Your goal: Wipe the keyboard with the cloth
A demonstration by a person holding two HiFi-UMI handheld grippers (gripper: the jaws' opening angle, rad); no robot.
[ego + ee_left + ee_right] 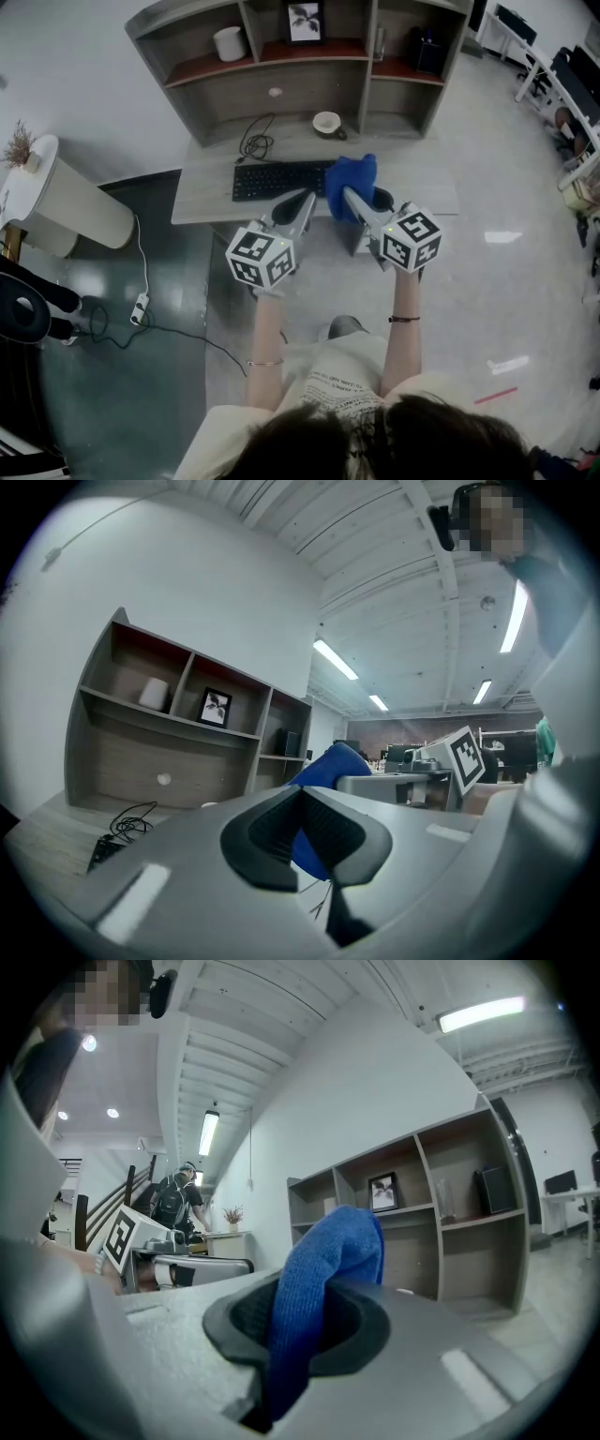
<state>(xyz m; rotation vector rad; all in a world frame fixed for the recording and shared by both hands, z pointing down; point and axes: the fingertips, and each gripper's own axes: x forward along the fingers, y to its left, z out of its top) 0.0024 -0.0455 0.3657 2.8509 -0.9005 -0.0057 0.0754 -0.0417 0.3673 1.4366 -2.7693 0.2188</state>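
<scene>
The room is an open office with a pale glossy floor [487,187] and strip lights overhead. A grey shelf unit [206,103] stands at the far side. In front of it lies the pale wood tabletop [202,192], matte and mostly bare, so there looks to be room for sweeping strokes.

The black keyboard [277,180] lies flat on the tabletop, left of centre, its cable [255,142] coiled just beyond it. A small white bowl [326,123] sits farther back, seemingly clear of the wiping path.

The blue cloth [354,178] is bunched at the keyboard's right end, raised in the right tool [319,1288]. That tool's jaws pinch a fold so the loose cloth stands up past the tips, probably to keep a soft wad forward for rubbing the keys.

The left tool [302,794] has its jaws pressed together on nothing, the cloth showing just beyond them. It hovers over the keyboard's near right edge, likely ready to steady it.
</scene>
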